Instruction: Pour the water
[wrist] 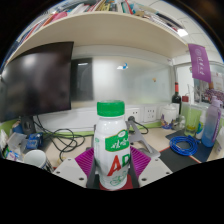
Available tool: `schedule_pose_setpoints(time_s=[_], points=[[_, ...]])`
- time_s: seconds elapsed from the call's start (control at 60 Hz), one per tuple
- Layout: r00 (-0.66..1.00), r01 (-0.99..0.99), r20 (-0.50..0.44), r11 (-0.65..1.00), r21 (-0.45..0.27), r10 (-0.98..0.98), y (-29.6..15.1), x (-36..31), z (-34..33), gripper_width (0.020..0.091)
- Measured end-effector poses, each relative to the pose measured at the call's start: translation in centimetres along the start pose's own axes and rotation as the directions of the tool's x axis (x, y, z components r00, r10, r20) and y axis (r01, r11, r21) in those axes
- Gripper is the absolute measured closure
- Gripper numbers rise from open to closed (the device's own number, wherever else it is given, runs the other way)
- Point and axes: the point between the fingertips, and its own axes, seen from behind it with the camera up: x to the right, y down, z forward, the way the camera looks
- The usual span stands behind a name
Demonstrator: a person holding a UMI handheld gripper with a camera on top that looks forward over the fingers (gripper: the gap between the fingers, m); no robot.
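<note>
**While gripped at the label: notes before the pour**

While held upright at the waist, stands dead centre between the two fingers of the gripper [113,162]: a white plastic bottle [113,140] with a green cap [111,108] and a green printed label. Clenched on it, as far as can be seen: one magenta pad [84,162] lies against the left side of the bottle, its twin against the right side, with no gap visible at either flank. Cannot tell whether the base rests on the desk [160,133] or hangs free, because it is hidden low between the fingers.

Probably light to moderate in weight, depending on the filling, which cannot be read through the opaque wall. Thin plastic, so likely a little soft: gives way under a hard squeeze and may push liquid upward once opened. Smooth label film, perhaps slippery when tilted. Best taken where it is taken now, around the labelled middle, below the shoulder and well under the cap. Cap on, so no pouring possible yet.

Behind the bottle to the left, a dark monitor [40,75]; to its right, a coil of blue cable [183,145]; left of it and near, a pale cup [35,158], possibly the receiver.
</note>
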Motion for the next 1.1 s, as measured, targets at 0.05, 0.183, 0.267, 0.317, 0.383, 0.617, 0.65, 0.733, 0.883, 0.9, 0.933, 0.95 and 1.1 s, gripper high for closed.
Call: schedule_pose_setpoints(time_s=[0.05, 0.183, 0.267, 0.317, 0.383, 0.617, 0.65, 0.733, 0.883, 0.9, 0.933, 0.95, 1.1], points=[[1.000, -0.002, 0.003, 1.000, -0.029, 0.002, 0.7, 0.2, 0.1, 0.0518], [1.000, 0.018, -0.007, 0.994, -0.104, -0.018, 2.7, 0.7, -0.5, 0.0256], [1.000, 0.020, 0.002, 0.991, -0.134, -0.020, 3.2, 0.6, -1.7, 0.0251], [1.000, 0.016, 0.002, 0.988, -0.156, -0.015, 3.5, 0.8, -2.7, 0.0253], [1.000, 0.013, 0.005, 0.979, -0.205, -0.012, 4.2, 0.5, -4.8, 0.0253], [0.998, 0.032, 0.066, 0.940, -0.339, -0.010, 1.8, -0.6, -13.7, 0.0255], [0.997, 0.028, 0.073, 0.937, -0.349, -0.003, 0.9, -0.7, -14.6, 0.0253], [0.997, 0.016, 0.072, 0.927, -0.375, 0.012, -1.2, -0.7, -16.5, 0.0253], [0.998, 0.029, 0.063, 0.926, -0.376, -0.006, -4.4, -0.1, -19.1, 0.0256], [0.998, 0.026, 0.067, 0.928, -0.372, -0.002, -4.7, -0.2, -19.3, 0.0257], [0.997, 0.020, 0.074, 0.930, -0.367, 0.008, -5.3, -0.3, -19.8, 0.0256], [0.997, 0.018, 0.077, 0.930, -0.368, 0.011, -5.5, -0.4, -20.0, 0.0257], [0.994, 0.039, 0.105, 0.910, -0.414, 0.006, -5.8, -0.7, -21.3, 0.0266]])
